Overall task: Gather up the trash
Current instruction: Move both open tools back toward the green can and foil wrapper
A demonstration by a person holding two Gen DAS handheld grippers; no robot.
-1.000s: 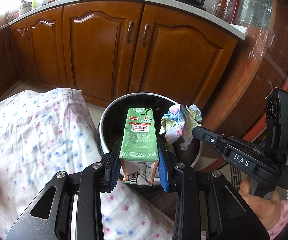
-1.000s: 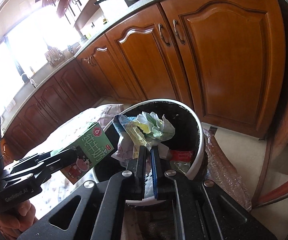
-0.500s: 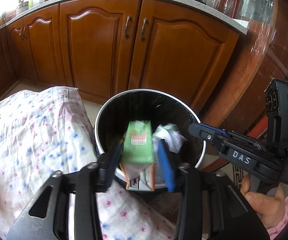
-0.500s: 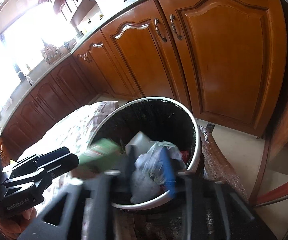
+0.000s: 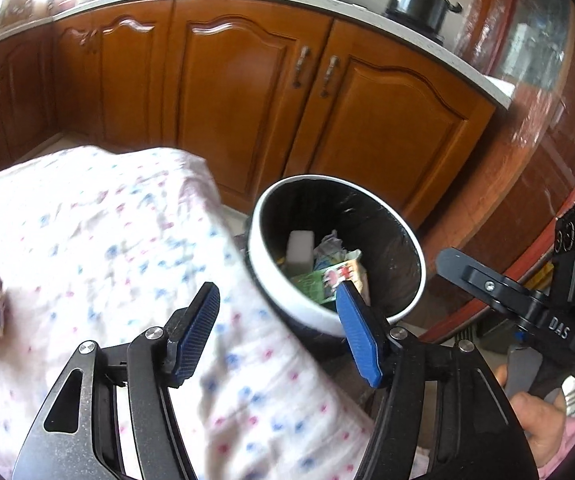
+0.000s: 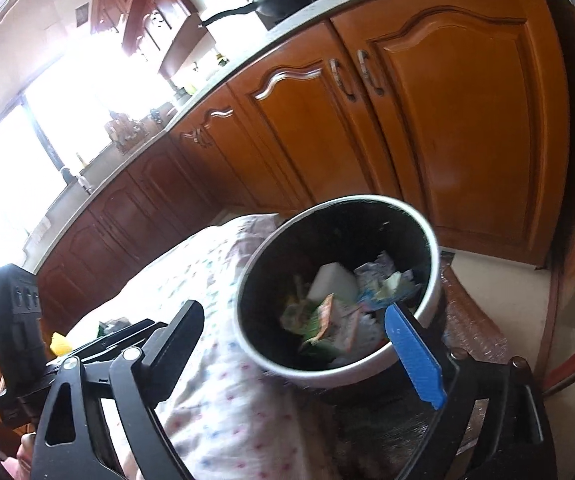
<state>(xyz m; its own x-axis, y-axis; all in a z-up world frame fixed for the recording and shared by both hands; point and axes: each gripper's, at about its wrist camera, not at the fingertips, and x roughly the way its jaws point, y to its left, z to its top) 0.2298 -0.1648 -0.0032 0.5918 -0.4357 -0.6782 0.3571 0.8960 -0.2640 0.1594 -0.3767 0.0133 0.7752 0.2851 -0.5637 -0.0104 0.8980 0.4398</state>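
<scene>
The left claw (image 5: 277, 330) now gapes wide and empty, its green milk carton (image 5: 319, 278) dropped into the bin (image 5: 337, 320) beside the cloth-covered bench (image 5: 87, 240), and the right claw (image 6: 299, 342) is likewise spread open with its crumpled paper (image 6: 387, 284) lying in the bin too. Both pieces are collected, so I judge more trash comes next; the only clear writing is "DAS" on the right claw's body.

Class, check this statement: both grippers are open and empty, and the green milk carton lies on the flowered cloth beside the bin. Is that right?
One thing is wrong: the green milk carton lies inside the bin, not on the flowered cloth, as the left wrist view shows. The left gripper and right gripper are indeed open and empty.
</scene>
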